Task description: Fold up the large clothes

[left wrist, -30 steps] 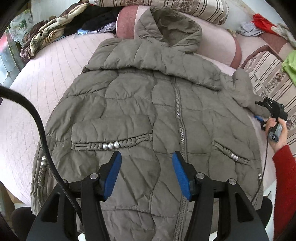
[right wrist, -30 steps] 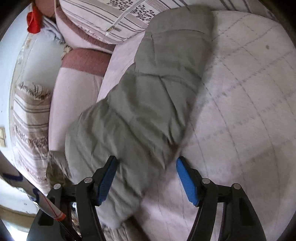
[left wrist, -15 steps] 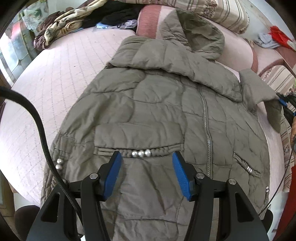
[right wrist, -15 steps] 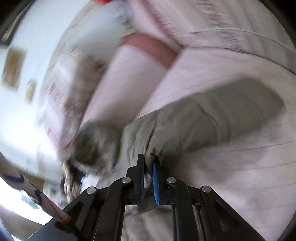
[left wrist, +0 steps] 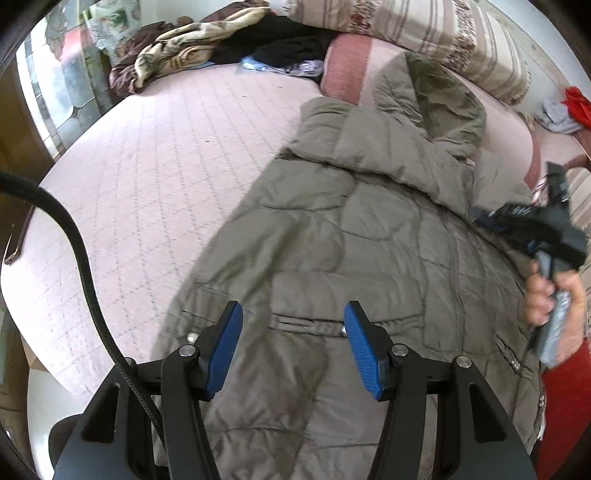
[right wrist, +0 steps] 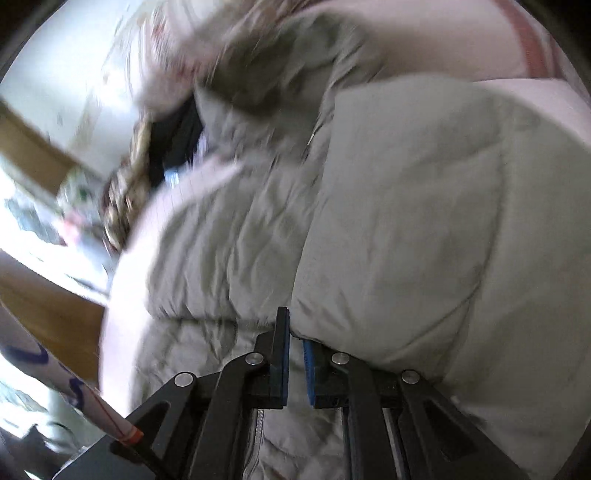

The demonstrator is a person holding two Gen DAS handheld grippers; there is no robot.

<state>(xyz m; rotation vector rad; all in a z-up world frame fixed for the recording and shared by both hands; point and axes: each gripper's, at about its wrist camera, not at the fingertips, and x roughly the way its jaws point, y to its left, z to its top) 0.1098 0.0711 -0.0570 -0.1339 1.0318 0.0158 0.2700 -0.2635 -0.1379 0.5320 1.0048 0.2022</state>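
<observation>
A large olive-grey quilted hooded coat (left wrist: 369, 236) lies front up on the pink quilted bed (left wrist: 147, 177), hood toward the cushions. My left gripper (left wrist: 293, 350) is open and empty, hovering over the coat's lower left front near a pocket. My right gripper (left wrist: 484, 221) shows at the right over the coat's chest. In the right wrist view my right gripper (right wrist: 294, 354) is shut on the coat's right sleeve (right wrist: 424, 229) and holds it over the coat's front; that view is blurred.
Crumpled blankets and dark clothes (left wrist: 207, 40) are piled at the bed's far left. Striped and pink cushions (left wrist: 424, 33) line the back. Red and grey garments (left wrist: 569, 107) lie at the far right. A black cable (left wrist: 85, 266) hangs at the left.
My right gripper closed on the sleeve and carried it from the bed's right side in over the coat's front. My left gripper shifted leftward over the coat and stayed open.
</observation>
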